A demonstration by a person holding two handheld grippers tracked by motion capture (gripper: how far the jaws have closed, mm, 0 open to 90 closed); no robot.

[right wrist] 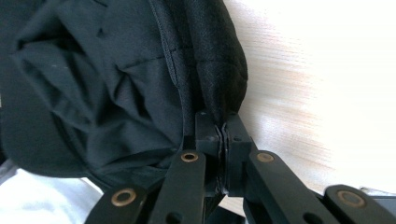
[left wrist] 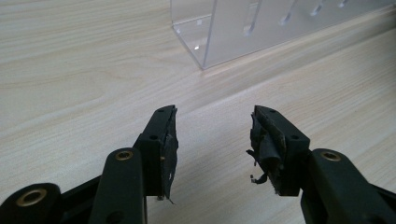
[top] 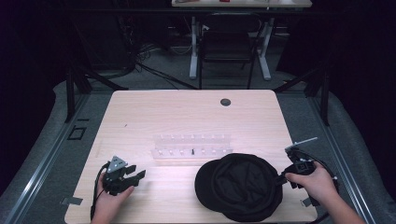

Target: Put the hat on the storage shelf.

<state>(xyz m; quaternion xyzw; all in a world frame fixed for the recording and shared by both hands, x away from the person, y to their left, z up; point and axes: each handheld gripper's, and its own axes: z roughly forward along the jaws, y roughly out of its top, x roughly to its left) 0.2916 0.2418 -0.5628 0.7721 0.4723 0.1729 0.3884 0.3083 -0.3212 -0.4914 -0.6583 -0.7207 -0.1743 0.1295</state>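
A black cap (top: 240, 186) lies upside down near the front right of the wooden table (top: 187, 116), its hollow facing up. My right gripper (top: 282, 178) is at the cap's right edge, shut on the rim; in the right gripper view the black fabric (right wrist: 116, 79) is pinched between the closed pads (right wrist: 223, 135). My left gripper (top: 134, 175) rests on the table at the front left, held by a hand, jaws apart with nothing between them. Its worn pads (left wrist: 264, 140) show over bare wood in the left gripper view.
A clear acrylic rack (top: 191, 148) with small pegs stands mid-table, behind the cap; its corner (left wrist: 205, 37) is ahead of the left gripper. A round dark grommet (top: 225, 101) sits near the table's far edge. A black chair (top: 229, 42) stands beyond the table.
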